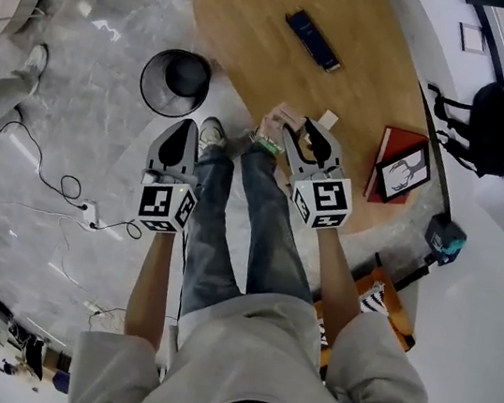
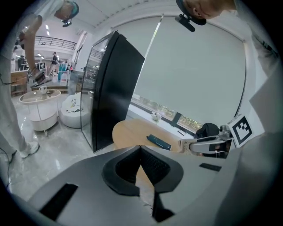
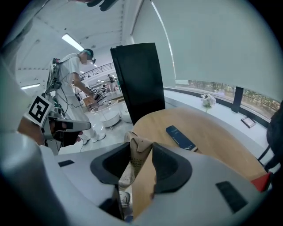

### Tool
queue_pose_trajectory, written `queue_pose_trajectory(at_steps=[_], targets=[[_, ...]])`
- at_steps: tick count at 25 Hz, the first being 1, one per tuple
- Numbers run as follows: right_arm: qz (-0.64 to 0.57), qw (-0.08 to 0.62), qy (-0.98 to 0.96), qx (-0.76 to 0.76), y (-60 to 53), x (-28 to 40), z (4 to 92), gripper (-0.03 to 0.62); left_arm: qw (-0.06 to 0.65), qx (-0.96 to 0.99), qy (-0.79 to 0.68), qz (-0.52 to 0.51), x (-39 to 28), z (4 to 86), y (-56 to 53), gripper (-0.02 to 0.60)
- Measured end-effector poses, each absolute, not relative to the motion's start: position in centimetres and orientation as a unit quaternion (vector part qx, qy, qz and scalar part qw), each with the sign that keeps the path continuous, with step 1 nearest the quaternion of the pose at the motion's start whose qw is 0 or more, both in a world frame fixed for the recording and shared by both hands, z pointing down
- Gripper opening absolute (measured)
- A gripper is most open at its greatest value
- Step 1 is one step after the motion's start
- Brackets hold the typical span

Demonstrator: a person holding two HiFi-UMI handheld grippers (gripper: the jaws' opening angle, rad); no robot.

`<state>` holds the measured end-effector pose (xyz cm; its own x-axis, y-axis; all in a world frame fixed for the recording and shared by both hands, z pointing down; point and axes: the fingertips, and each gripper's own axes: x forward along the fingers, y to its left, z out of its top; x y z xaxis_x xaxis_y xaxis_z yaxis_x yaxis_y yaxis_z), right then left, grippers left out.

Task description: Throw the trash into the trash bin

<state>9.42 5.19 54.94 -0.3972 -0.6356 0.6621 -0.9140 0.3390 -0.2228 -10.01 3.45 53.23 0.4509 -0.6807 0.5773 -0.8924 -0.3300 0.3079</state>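
- The round black mesh trash bin [image 1: 145, 84] stands on the grey marbled floor [image 1: 75, 120] in the upper left of the head view, just off the table's edge.
- My left gripper [image 1: 184, 130] hovers just below the bin in the frame. In its own view [image 2: 140, 150] the two dark jaws meet at the tips, with nothing between them.
- The crumpled beige paper [image 1: 278, 119], faintly printed, sits mid-frame at the lower edge of the oval wooden table [image 1: 262, 17], well right of the bin.
- My right gripper [image 1: 296, 134] has its jaws partly closed and clamped on that paper [image 3: 135, 165], which sticks up past the pads.
- A flat dark blue case [image 1: 313, 40] lies on the table, upper centre.
- A red book [image 1: 395, 147] lies at the table's right edge.
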Motion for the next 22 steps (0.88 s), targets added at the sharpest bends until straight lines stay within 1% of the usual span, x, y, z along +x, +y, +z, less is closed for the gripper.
queue_pose_trajectory(at_steps=[7,22], targets=[[0.279,0.257,-0.819,0.431,3.5,2.6,55.8,0.172,0.307,0.763,-0.545,0.160,-15.8,53.1,4.6,0.018],[0.255,0.317,-0.865,0.294,2.2,-11.3,60.5,0.172,0.314,0.690,-0.639,0.129,-26.8,53.0,8.1,0.018]])
